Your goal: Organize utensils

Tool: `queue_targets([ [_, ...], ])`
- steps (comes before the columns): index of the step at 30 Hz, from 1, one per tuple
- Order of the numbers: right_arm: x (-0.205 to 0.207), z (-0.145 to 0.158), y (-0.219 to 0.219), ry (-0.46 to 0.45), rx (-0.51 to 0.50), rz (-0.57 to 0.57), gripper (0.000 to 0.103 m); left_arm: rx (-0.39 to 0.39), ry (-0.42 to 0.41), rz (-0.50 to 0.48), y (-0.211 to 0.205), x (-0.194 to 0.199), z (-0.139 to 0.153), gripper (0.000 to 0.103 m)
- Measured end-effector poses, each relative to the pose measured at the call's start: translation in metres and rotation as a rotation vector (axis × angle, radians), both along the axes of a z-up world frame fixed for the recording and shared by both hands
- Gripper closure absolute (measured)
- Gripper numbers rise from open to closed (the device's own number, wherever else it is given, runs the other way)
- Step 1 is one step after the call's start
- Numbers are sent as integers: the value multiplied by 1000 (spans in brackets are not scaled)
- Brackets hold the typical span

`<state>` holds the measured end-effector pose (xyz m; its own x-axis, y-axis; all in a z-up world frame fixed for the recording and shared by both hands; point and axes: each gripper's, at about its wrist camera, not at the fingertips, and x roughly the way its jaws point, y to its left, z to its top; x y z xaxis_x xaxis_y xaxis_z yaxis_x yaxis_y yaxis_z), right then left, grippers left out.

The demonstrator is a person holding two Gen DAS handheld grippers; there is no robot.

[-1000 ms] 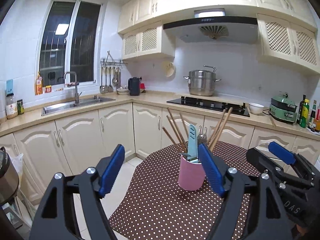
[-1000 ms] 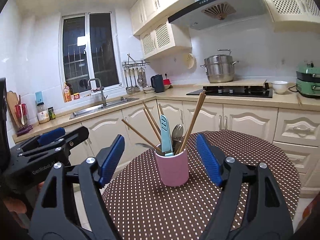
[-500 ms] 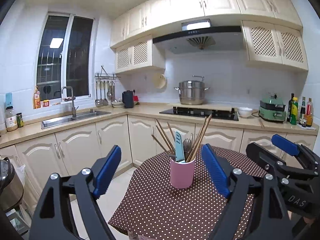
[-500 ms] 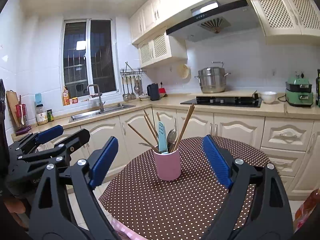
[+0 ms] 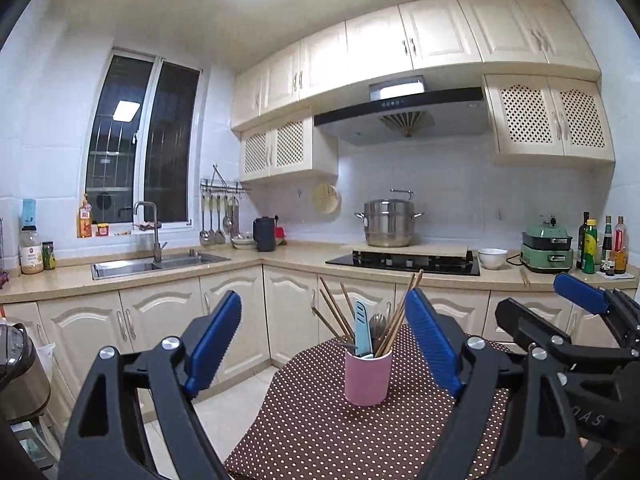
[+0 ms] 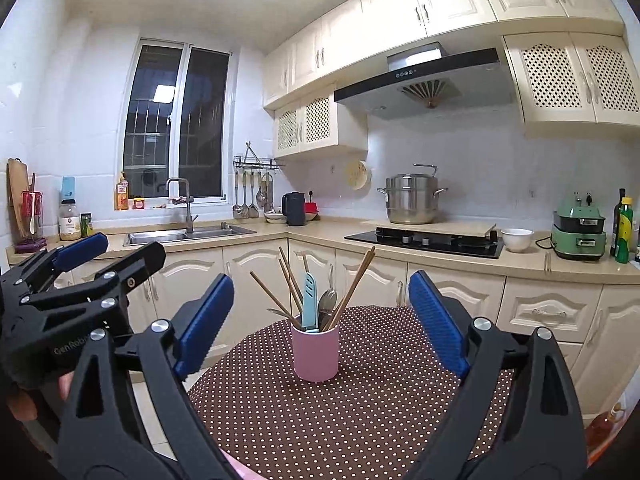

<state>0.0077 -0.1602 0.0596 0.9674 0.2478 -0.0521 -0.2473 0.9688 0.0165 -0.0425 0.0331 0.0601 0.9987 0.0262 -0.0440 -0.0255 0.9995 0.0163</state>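
A pink cup (image 6: 315, 354) stands upright on the brown polka-dot tablecloth (image 6: 360, 408). It holds several wooden chopsticks (image 6: 354, 286), a light blue slotted utensil (image 6: 309, 304) and a metal spoon (image 6: 328, 300). My right gripper (image 6: 320, 280) is open, level, and well short of the cup, with nothing between its blue pads. My left gripper (image 5: 322, 300) is also open and empty, with the same pink cup (image 5: 368, 376) ahead of it. Each gripper shows at the edge of the other's view. A hand holds the left one.
Cream cabinets and a beige counter (image 6: 328, 236) run behind the table, with a sink (image 6: 180, 236), a black hob (image 6: 424, 240), a steel pot (image 6: 412, 200), a white bowl (image 6: 517, 239), a green appliance (image 6: 578, 232) and bottles. A cooker (image 5: 16, 368) stands low left. Tiled floor (image 5: 228, 412) lies left of the table.
Both grippers have drawn back from the cup and lifted a little, so it looks smaller and farther. Their jaws stand slightly wider. The cup and utensils have not moved.
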Motion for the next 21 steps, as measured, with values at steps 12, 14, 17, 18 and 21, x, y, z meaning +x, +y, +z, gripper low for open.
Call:
queue_targets([
  [12,4,-3,-3,4,-2,0,14,19,-3,12,-5,4,-1,20],
  [14,4,-3,-3,6,-1,-1,14,20,-5,11,-6,4,-1,20],
  [17,3,-2,-2,7,1,-2,14,20,-9,7,-7,5,-2,20],
  [18,3,-2,-2,7,2,-2,14,19,-8,7,-7,6,-2,20],
  [21,3,-3,-2,8,4,-3,14,20,-10,8,-7,6,-3,20],
])
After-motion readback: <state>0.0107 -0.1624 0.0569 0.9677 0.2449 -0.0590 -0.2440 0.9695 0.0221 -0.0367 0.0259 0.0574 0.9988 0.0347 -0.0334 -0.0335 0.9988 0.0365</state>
